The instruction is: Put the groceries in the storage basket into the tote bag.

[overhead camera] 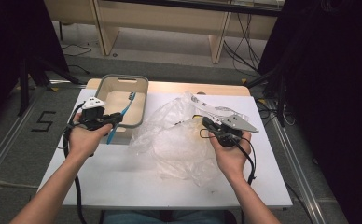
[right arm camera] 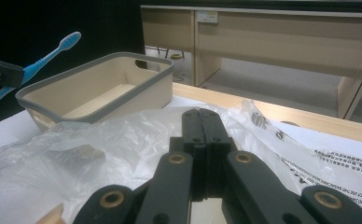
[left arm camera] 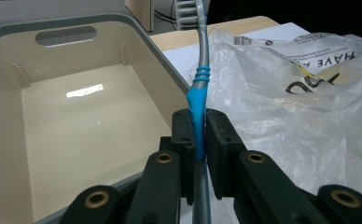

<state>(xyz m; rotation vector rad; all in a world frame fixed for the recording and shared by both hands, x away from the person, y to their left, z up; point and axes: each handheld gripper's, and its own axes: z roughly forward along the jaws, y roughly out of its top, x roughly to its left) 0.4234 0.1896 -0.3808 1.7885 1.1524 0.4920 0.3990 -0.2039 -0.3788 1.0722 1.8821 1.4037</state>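
My left gripper (overhead camera: 117, 117) is shut on a blue and grey toothbrush (overhead camera: 127, 106) just over the near right corner of a beige bin (overhead camera: 123, 77). In the left gripper view the jaws (left arm camera: 198, 114) pinch the blue grip of the toothbrush (left arm camera: 201, 79); its bristle head points up and away. My right gripper (overhead camera: 205, 122) hovers over a crumpled clear plastic bag (overhead camera: 179, 144). Its jaws (right arm camera: 201, 112) are pressed together with nothing visible between them, and the bag (right arm camera: 100, 140) lies beneath and beyond. The toothbrush (right arm camera: 53, 49) shows at the far left.
The grey-rimmed bin (left arm camera: 53, 23) looks empty inside. The white table (overhead camera: 123, 179) has bare room in front of both hands. The bag's printed white strip (overhead camera: 209, 106) reaches toward the table's back edge. Wooden furniture legs and cables lie on the floor beyond.
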